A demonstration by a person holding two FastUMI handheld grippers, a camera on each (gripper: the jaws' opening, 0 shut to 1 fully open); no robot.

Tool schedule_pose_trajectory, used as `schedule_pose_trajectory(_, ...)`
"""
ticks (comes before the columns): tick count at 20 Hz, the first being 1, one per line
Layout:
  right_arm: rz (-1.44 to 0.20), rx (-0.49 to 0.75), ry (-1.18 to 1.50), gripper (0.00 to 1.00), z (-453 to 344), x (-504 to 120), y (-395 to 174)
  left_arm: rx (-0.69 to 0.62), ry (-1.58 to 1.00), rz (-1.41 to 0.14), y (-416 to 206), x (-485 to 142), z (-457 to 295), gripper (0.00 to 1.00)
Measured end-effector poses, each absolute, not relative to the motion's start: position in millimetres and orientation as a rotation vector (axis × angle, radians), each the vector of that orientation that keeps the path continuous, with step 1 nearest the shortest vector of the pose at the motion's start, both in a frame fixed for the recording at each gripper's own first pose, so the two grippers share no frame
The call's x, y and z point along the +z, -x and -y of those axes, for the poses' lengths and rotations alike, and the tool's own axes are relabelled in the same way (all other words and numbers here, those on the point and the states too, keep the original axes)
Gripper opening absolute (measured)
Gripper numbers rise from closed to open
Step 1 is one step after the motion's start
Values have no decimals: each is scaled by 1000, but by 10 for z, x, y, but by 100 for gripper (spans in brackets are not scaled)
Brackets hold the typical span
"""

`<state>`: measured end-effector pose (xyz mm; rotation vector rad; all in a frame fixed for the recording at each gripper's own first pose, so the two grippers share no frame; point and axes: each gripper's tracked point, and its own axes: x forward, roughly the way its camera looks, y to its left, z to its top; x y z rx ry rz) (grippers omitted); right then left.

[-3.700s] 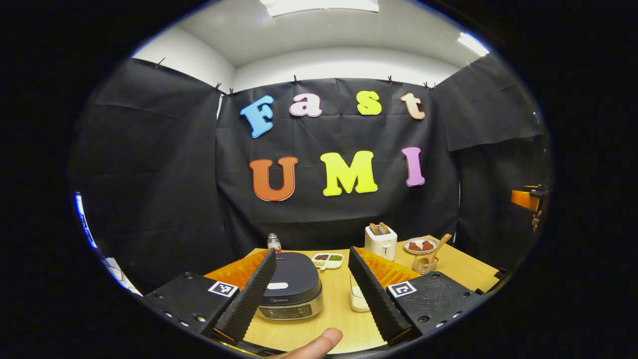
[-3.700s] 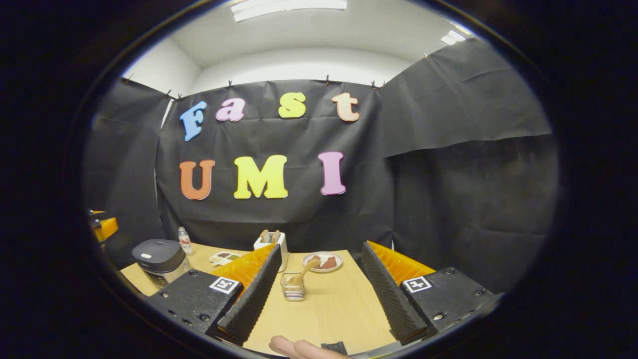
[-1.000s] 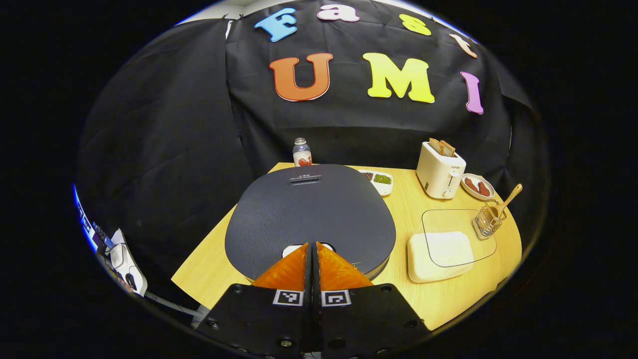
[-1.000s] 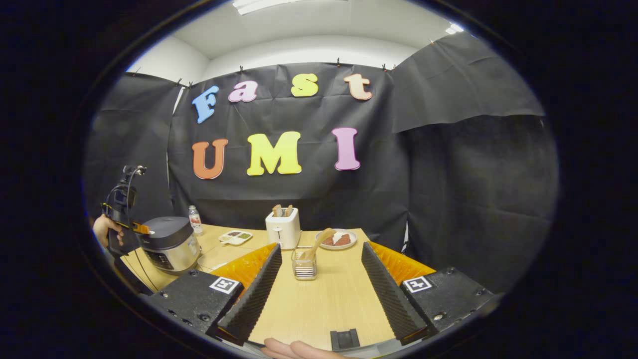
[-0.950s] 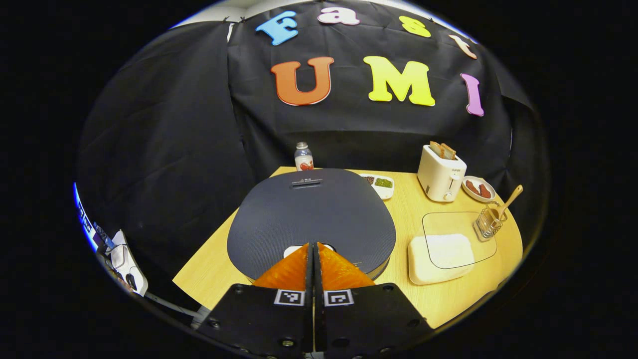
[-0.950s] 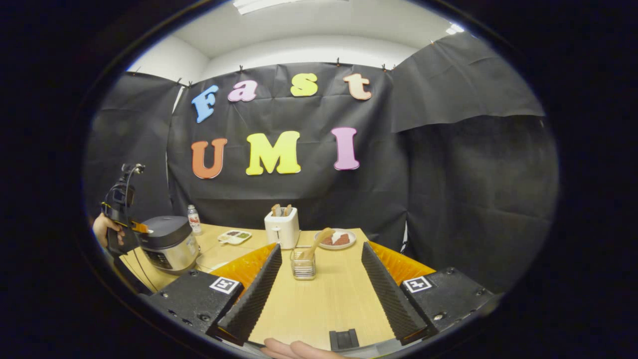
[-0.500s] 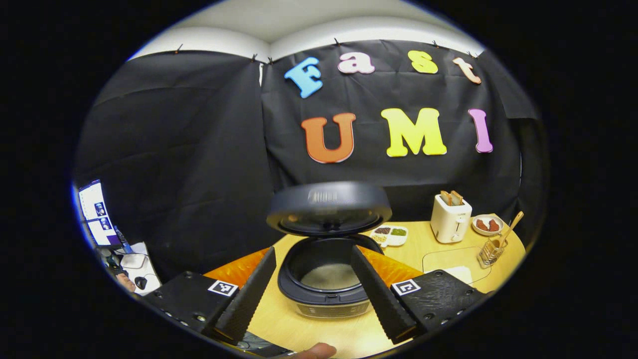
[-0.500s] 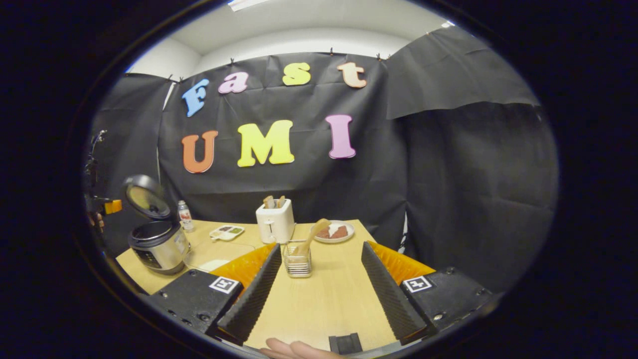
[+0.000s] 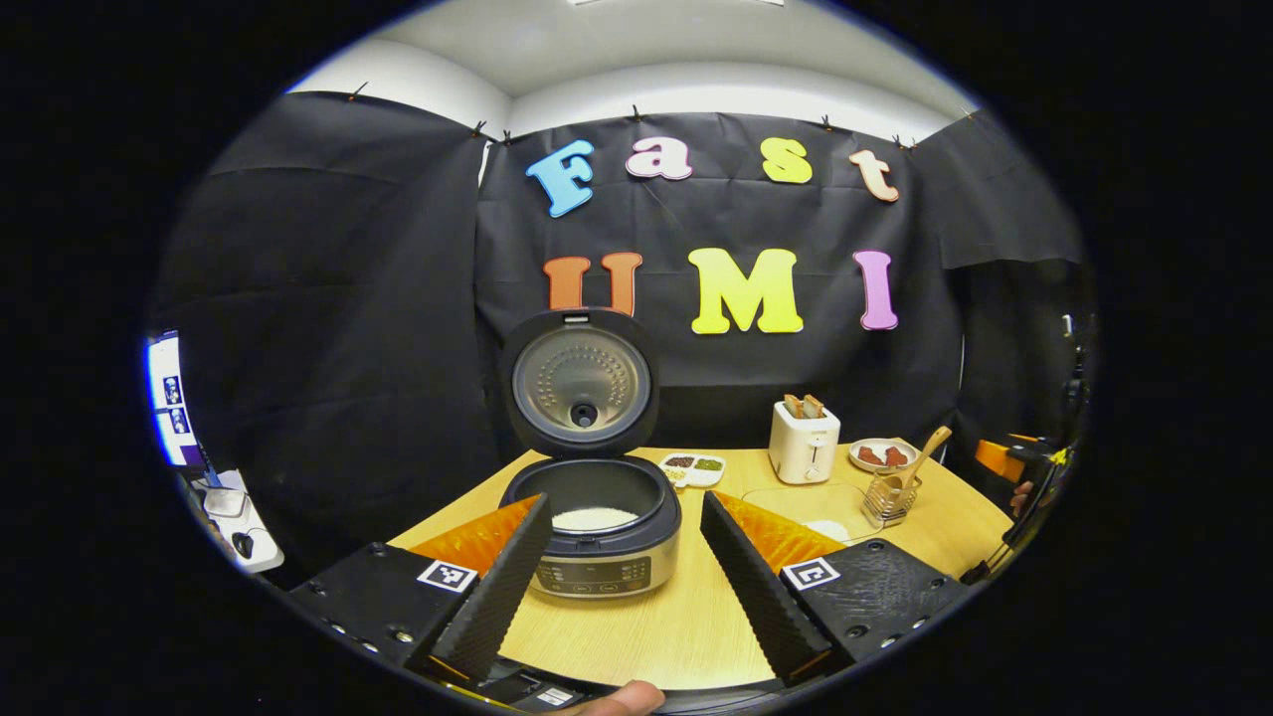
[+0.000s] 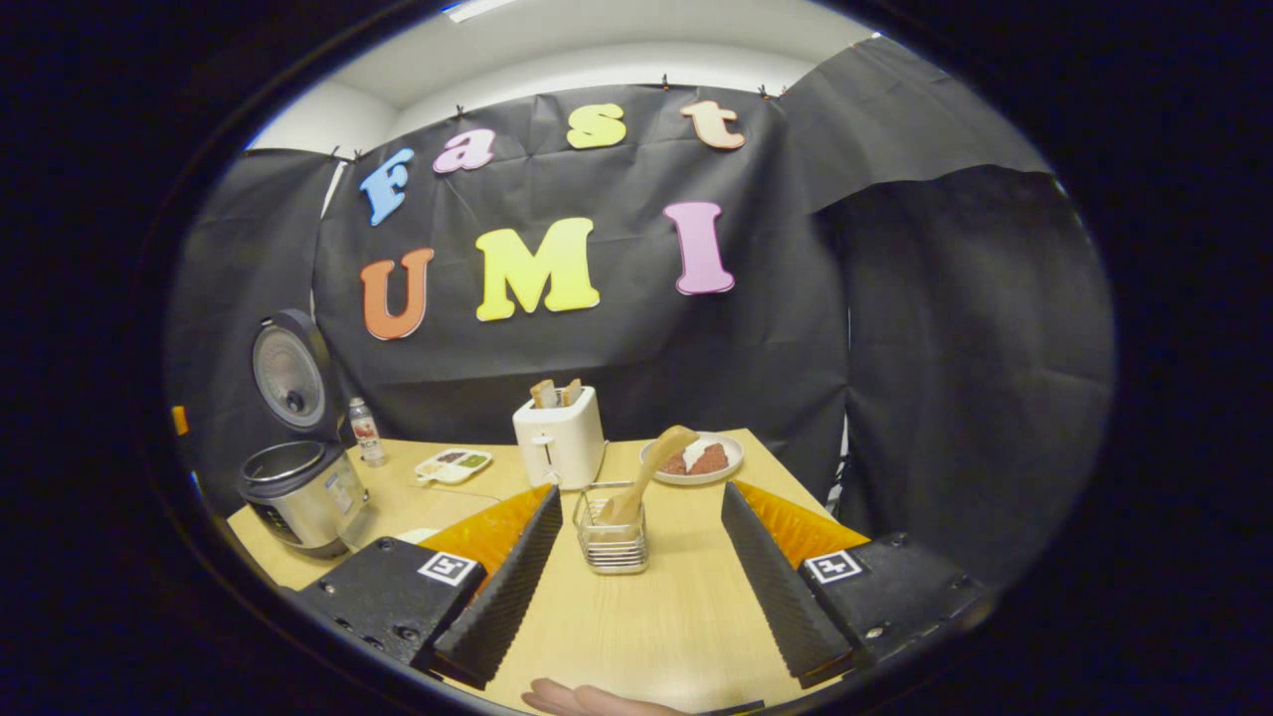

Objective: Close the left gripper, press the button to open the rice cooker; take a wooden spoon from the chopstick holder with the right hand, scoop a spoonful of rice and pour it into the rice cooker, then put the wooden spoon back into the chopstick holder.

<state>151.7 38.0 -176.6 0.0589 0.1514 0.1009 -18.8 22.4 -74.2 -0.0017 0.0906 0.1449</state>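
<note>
The rice cooker (image 9: 605, 532) stands near the counter's (image 10: 646, 617) left edge, lid (image 9: 579, 383) upright. The left gripper (image 9: 625, 572) hangs before it, jaws spread. The right gripper (image 10: 636, 572), jaws spread, faces the chopstick holder (image 10: 614, 542), where the wooden spoon (image 10: 646, 475) leans.

The booth is enclosed by black cloth (image 9: 328, 298) that is pinned along its top edge and hung in creased panels, with one panel (image 10: 925, 129) overlapped across the right side in the right gripper view. Above the cloth a white wall (image 9: 696, 85) and a pale ceiling (image 10: 597, 40) are seen, and a strip of bright ceiling light (image 10: 467, 10) is caught at the upper edge. A light wooden table (image 10: 636, 617) is set against the cloth, and at the far left of the left gripper view a lit screen (image 9: 167, 398) and a white shelf with small items (image 9: 234, 507) are visible outside the booth.
</note>
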Motion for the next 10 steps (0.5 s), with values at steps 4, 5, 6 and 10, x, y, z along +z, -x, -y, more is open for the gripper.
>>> schedule_pose_trajectory(4, -120, 58, -60, 100, -428, -2005, -1991, 100, 34, -45, 467, -741, -96, 96)
schedule_pose_trajectory(5, -145, 44, -34, 100, -422, -2118, -2101, 87, 46, -41, 527, -768, -62, 96)
schedule_pose_trajectory(6, -166, 30, -29, 100, -420, -2209, -2193, 71, 49, -43, 575, -806, -34, 96)
schedule_pose_trajectory(10, -235, 33, -39, 100, -515, -2498, -2541, 63, 63, -51, 645, -911, -19, 96)
